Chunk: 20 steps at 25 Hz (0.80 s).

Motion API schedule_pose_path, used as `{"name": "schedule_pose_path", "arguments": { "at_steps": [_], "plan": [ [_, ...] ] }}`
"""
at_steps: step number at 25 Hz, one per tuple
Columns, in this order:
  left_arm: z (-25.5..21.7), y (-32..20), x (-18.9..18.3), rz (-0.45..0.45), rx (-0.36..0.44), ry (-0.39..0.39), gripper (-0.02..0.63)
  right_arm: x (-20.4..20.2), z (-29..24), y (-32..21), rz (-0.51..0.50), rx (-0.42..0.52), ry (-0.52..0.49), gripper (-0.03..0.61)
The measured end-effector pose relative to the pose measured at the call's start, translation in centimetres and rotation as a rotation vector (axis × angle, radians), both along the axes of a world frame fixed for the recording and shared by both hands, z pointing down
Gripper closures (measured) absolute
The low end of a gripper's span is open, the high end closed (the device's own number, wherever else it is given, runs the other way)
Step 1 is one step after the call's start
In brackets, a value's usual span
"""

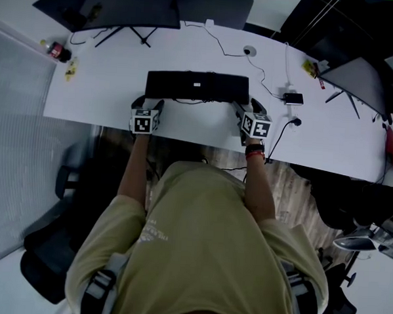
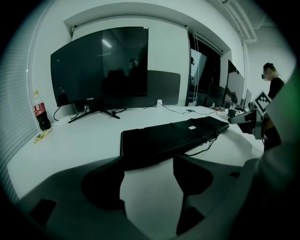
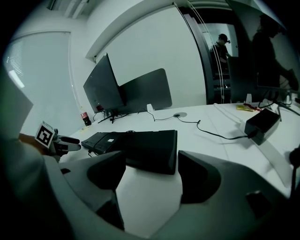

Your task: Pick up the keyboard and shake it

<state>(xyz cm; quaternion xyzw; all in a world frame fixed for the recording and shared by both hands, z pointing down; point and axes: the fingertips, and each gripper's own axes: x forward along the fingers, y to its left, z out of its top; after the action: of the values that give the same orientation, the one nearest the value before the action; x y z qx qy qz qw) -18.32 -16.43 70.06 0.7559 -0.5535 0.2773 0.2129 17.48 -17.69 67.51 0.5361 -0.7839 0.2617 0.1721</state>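
Observation:
A black keyboard [image 1: 197, 86] lies flat on the white desk [image 1: 88, 101] with a small white label on the side facing up and its cable bunched along the near edge. My left gripper [image 1: 154, 109] stands open at the keyboard's left end. In the left gripper view the keyboard [image 2: 168, 138] ends just past the fingertips of the left gripper [image 2: 149, 171], whose pads do not touch it. My right gripper [image 1: 243, 111] is open at the right end. In the right gripper view the keyboard [image 3: 140, 145] sits just ahead of the spread fingers of the right gripper [image 3: 151, 171].
Two dark monitors [image 1: 135, 9] stand behind the keyboard, and a third monitor [image 1: 358, 79] is at the right. A cola bottle [image 1: 56, 50] lies at the far left. Cables and a black power brick [image 1: 293, 98] lie right of the keyboard. A black chair [image 1: 47, 244] is at my lower left.

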Motion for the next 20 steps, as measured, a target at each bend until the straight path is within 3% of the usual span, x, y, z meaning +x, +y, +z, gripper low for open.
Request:
{"name": "schedule_pose_path", "arguments": {
  "at_steps": [6, 11, 18, 20],
  "plan": [
    [-3.8, 0.6, 2.9, 0.014, 0.099, 0.049, 0.29, -1.8, -4.0, 0.3, -0.047, 0.086, -0.037, 0.222],
    [-8.8, 0.6, 5.1, 0.005, 0.192, 0.153, 0.29, -3.8, -8.6, -0.1, -0.071, 0.187, -0.091, 0.222],
    [-14.4, 0.8, 7.5, 0.048, 0.31, 0.185, 0.316, -5.6, -13.8, 0.1, -0.104, 0.298, -0.105, 0.225],
    [-15.8, 1.0, 7.9, 0.053, 0.34, 0.193, 0.336, -5.8, -14.7, 0.4, -0.113, 0.312, -0.095, 0.252]
  ]
}}
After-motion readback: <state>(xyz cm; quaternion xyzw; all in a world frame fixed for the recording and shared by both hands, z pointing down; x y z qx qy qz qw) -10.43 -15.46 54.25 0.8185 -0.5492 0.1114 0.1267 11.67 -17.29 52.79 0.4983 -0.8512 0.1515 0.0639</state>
